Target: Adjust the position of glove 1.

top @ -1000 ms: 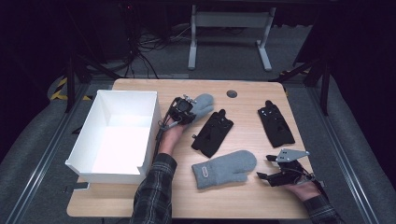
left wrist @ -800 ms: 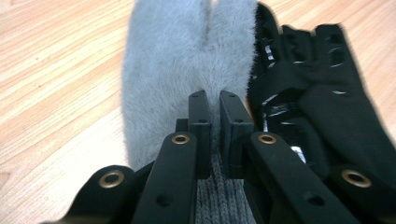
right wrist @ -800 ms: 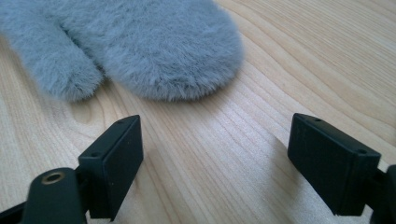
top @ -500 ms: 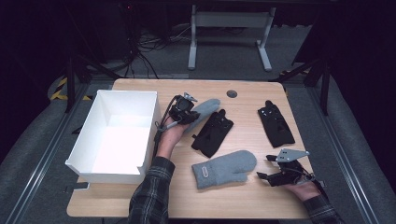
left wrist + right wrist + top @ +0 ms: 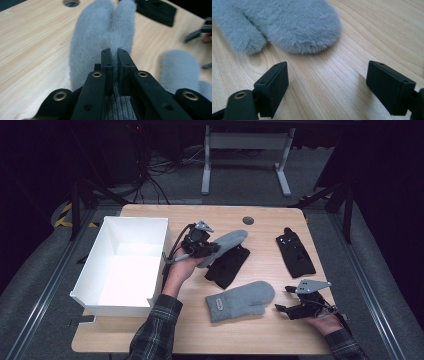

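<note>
Your left gripper (image 5: 206, 249) clamps the cuff of a grey mitten (image 5: 225, 245), held above the table (image 5: 150, 340) beside the white box (image 5: 125, 265), your forearm angling up from the near edge. Your right gripper (image 5: 287, 304) rests low near the table's right edge, jaws wide apart, just beside the second grey mitten (image 5: 240, 300).

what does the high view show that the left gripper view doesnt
The high view alone takes in the white box, the second black glove at the far right, and the person's left hand lifting its hand-held gripper. The left gripper view alone shows, close up, the black jaws shut on the ribbed cuff of the grey mitten. Both show that held mitten, the other grey mitten lying on the table, and the round hole in the tabletop.
</note>
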